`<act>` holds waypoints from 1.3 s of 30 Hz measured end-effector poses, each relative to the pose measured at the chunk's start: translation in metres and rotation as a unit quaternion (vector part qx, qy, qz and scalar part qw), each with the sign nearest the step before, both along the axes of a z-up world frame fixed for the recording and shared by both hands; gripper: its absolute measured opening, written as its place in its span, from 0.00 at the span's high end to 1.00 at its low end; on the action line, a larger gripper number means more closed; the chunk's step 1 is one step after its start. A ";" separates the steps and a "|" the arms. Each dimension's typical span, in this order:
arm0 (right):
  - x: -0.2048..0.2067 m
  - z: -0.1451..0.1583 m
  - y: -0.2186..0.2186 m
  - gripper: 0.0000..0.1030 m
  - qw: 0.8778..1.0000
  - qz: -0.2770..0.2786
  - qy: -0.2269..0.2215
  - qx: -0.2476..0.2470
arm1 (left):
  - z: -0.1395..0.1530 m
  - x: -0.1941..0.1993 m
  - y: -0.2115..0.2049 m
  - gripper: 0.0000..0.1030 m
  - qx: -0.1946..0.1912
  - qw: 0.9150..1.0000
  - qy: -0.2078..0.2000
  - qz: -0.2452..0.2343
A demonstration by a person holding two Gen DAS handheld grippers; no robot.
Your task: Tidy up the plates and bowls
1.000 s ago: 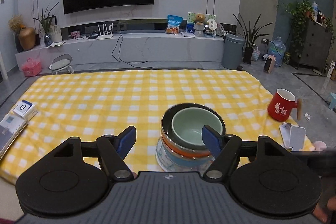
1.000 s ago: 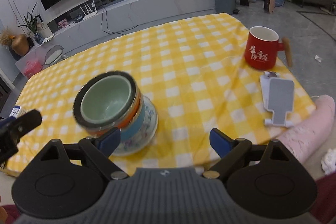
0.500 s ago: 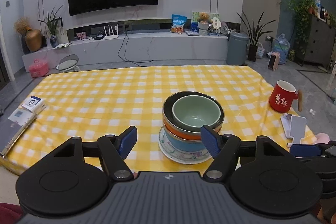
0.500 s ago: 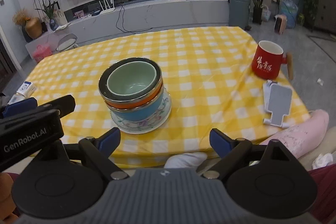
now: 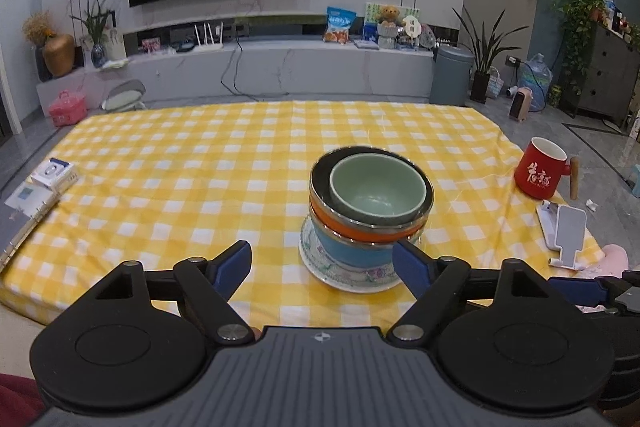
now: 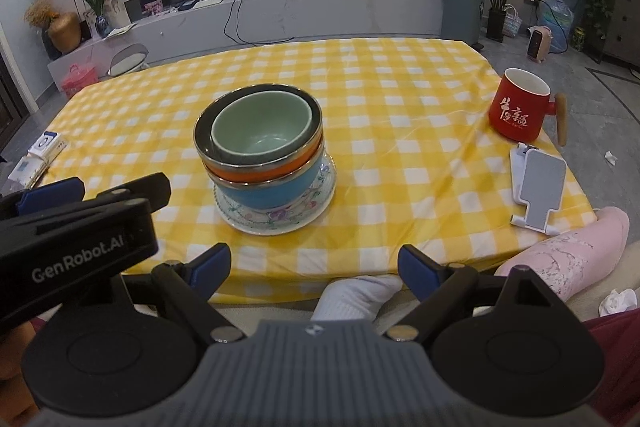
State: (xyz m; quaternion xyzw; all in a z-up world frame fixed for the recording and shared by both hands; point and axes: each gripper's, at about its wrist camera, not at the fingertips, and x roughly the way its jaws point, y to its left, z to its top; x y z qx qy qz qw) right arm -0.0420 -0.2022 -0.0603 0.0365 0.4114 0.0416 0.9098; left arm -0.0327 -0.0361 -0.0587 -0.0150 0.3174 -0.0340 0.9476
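Observation:
Several nested bowls stand on a floral plate (image 5: 344, 277) on the yellow checked tablecloth: a green bowl (image 5: 376, 187) innermost, then a black-rimmed, an orange (image 6: 264, 173) and a blue bowl (image 6: 272, 193). My left gripper (image 5: 322, 265) is just short of the stack, jaws opening with nothing gripped. Its right fingertip (image 5: 408, 267) overlaps the plate's rim in the picture. My right gripper (image 6: 314, 267) hangs open and empty over the table's near edge, well short of the plate (image 6: 276, 219). In the right wrist view the left gripper's body (image 6: 80, 211) sits at the left.
A red mug (image 6: 520, 111) with a wooden handle and a white phone stand (image 6: 538, 187) sit at the table's right edge. A notebook and small box (image 5: 52, 173) lie at the left edge. A person's pink-clad limb (image 6: 560, 259) rests by the near right corner.
The left jaws have widened and drawn back from the stack's sides, so the stack now stands apart ahead. The right wrist view has rolled level and backed off to the table's edge.

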 end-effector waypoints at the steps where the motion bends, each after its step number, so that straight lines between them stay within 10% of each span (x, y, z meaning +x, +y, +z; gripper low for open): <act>1: 0.000 0.000 0.000 0.14 1.000 0.000 -0.001 -0.003 | 0.000 0.000 0.000 0.06 -0.003 1.000 0.004 -0.003; 39: -0.001 -0.002 0.004 0.15 1.000 0.016 -0.008 0.002 | 0.005 -0.003 0.003 0.08 -0.005 1.000 0.011 0.004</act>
